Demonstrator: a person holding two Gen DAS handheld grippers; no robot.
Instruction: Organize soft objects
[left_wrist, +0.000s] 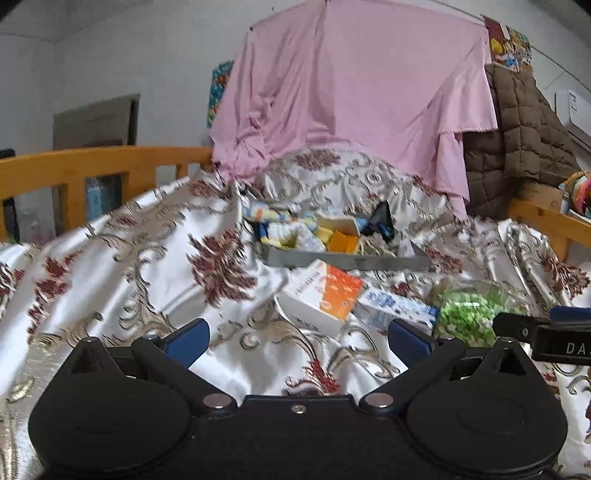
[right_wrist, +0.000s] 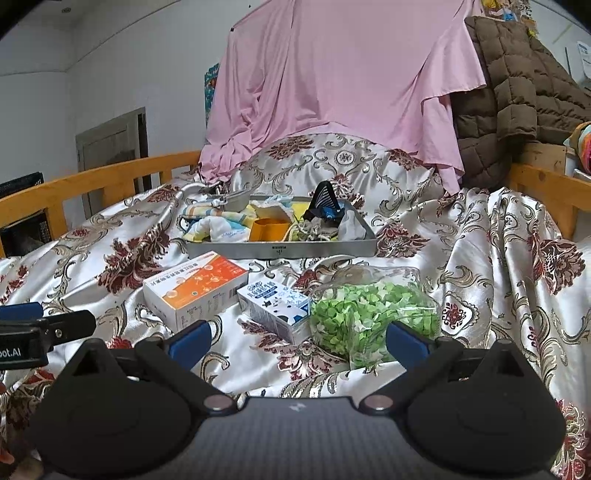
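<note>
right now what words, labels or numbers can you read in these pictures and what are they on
"DA": cut-off white letters on the right gripper body, seen in the left wrist view.
"oot.AI": cut-off white letters on the left gripper body, seen in the right wrist view.
Orange and white box: print too small to read.
Blue and white carton: print unreadable.
Grey tray front label: unreadable.

bedspread (right_wrist: 461, 258): glossy satin-like cloth under both pairs of fingers, smooth, creased, woven floral pattern
tray (right_wrist: 280, 252): dull grey metal, matt wall, well ahead of the fingers
orange-and-white box (right_wrist: 195, 291): smooth printed card, slight sheen, ahead of the right gripper's left finger
milk carton (right_wrist: 275, 304): coated paper, smooth
bag of green pieces (right_wrist: 373, 314): clear glossy plastic film, crinkled, just beyond the right finger
finger pads (right_wrist: 190, 339): blue, matt, on black matt plastic
pink sheet (right_wrist: 332, 74): soft matt cloth, far ahead
bed rail (right_wrist: 110, 177): smooth varnished wood
</note>
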